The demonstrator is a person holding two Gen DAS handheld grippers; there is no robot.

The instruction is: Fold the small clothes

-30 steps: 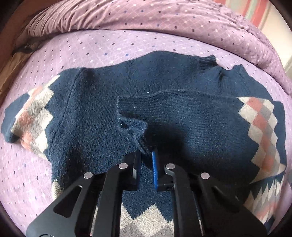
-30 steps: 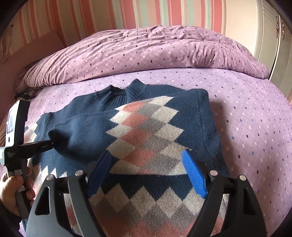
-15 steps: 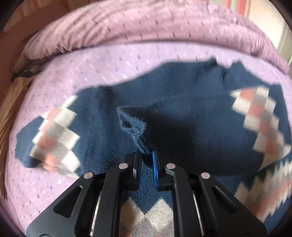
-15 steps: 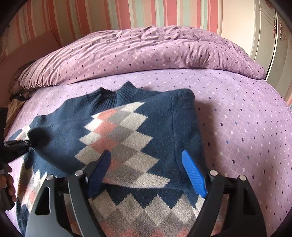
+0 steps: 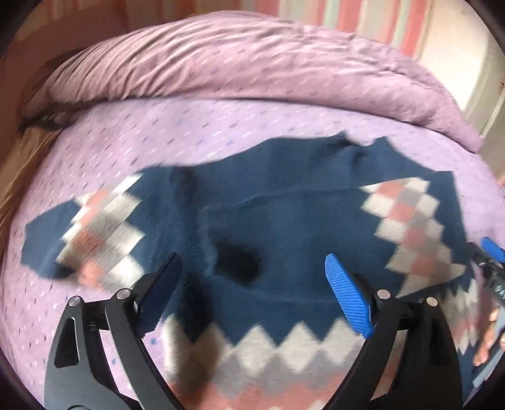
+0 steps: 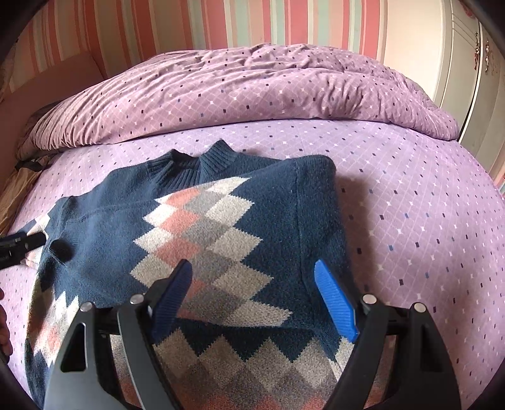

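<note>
A small navy sweater (image 5: 284,217) with pink, grey and white diamonds lies flat on the purple bed. Its right sleeve is folded across the chest, cuff (image 5: 235,265) lying loose at the middle. Its left sleeve (image 5: 94,233) stretches out to the side. My left gripper (image 5: 252,293) is open and empty just above the cuff. In the right wrist view the sweater (image 6: 205,233) has the folded sleeve on top, and my right gripper (image 6: 252,296) hovers open and empty over its lower part. The left gripper's tip (image 6: 28,241) shows at the far left.
The purple dotted bedsheet (image 6: 410,205) spreads to the right of the sweater. A rumpled purple duvet (image 6: 252,94) is heaped along the far side. A striped wall (image 6: 221,25) and a white wardrobe (image 6: 467,63) stand behind.
My left gripper has opened and let go of the sleeve cuff, which now lies on the sweater's chest. It has drawn back a little. The right gripper stayed open and shifted slightly.
</note>
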